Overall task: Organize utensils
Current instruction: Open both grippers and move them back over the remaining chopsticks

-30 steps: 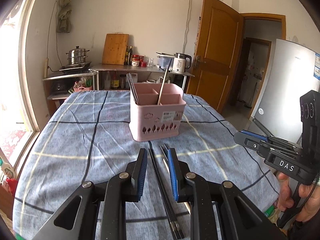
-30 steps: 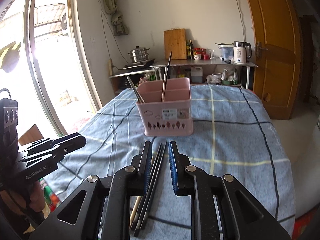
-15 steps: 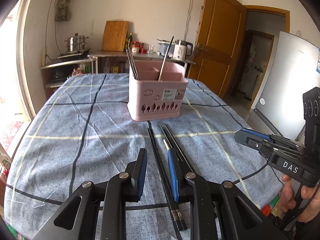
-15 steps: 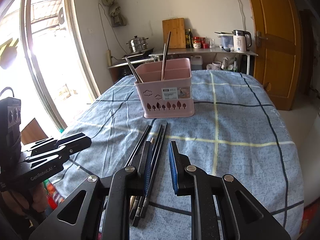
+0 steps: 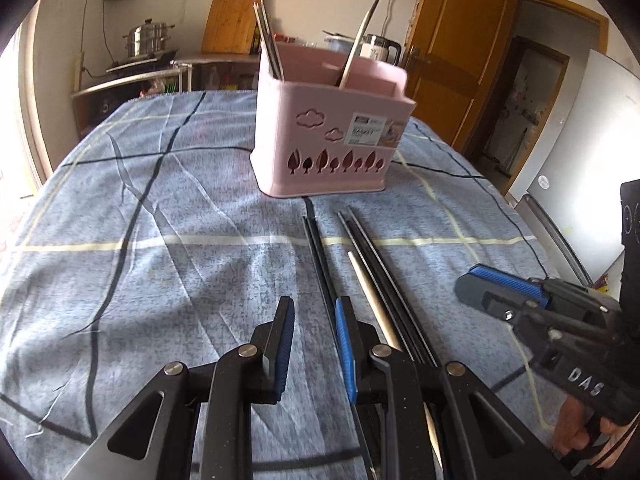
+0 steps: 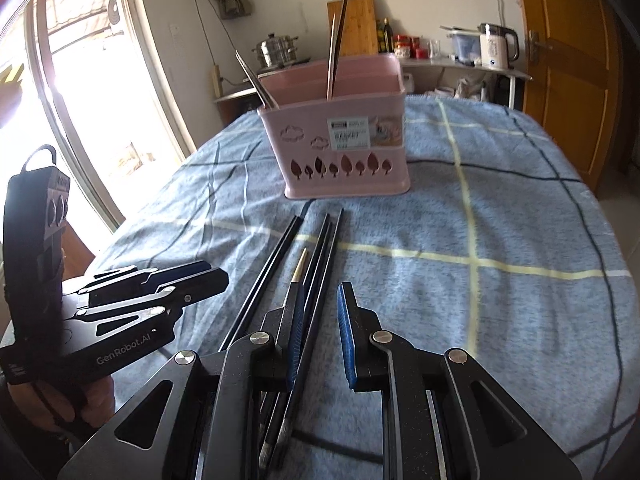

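Both tools sit lower and closer to the surface (image 5: 160, 216) than a second ago, and the pink holder (image 5: 332, 136) looms larger. The left tool (image 5: 314, 312) hangs over the dark chopsticks (image 5: 320, 256), jaws a little apart with nothing gripped, same gap as before. The right tool (image 6: 320, 304) is likewise partly open and empty; one black chopstick (image 6: 316, 280) shows through its gap, untouched. The loose chopsticks lie on the cloth just before the holder, a pale one (image 5: 368, 292) among them. More utensils stand upright in the holder's compartments.
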Available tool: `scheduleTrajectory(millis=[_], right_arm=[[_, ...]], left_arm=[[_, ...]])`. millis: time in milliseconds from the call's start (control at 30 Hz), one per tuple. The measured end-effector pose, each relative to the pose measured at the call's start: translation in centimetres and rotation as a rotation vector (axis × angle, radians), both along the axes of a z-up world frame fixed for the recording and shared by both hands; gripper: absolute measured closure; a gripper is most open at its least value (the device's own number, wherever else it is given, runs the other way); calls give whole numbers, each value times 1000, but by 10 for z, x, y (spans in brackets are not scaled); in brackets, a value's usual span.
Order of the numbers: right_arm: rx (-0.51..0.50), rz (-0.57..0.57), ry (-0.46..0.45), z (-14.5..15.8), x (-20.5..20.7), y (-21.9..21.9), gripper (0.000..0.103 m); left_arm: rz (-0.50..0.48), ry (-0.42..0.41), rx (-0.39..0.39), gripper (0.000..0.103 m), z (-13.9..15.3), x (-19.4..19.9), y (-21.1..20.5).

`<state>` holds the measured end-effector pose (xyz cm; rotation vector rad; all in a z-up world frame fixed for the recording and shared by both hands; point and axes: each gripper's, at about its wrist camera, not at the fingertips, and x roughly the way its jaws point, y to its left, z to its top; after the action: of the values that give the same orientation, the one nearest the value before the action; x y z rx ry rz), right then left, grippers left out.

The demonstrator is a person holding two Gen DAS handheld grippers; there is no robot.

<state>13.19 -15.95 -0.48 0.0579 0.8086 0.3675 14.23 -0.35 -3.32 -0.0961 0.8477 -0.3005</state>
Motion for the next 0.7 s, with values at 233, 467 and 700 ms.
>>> scheduleTrajectory(millis=[233, 467, 700], right_arm=[[-38, 7, 71, -24, 24, 11, 85], [-45, 4, 107, -34, 31, 10, 85], [-48, 4, 109, -34, 31, 9, 85]], left_arm=[[1, 31, -3, 82, -11, 14, -2], [5, 54, 12, 80, -19, 24, -6], [2, 54, 30, 71, -20, 27, -12]])
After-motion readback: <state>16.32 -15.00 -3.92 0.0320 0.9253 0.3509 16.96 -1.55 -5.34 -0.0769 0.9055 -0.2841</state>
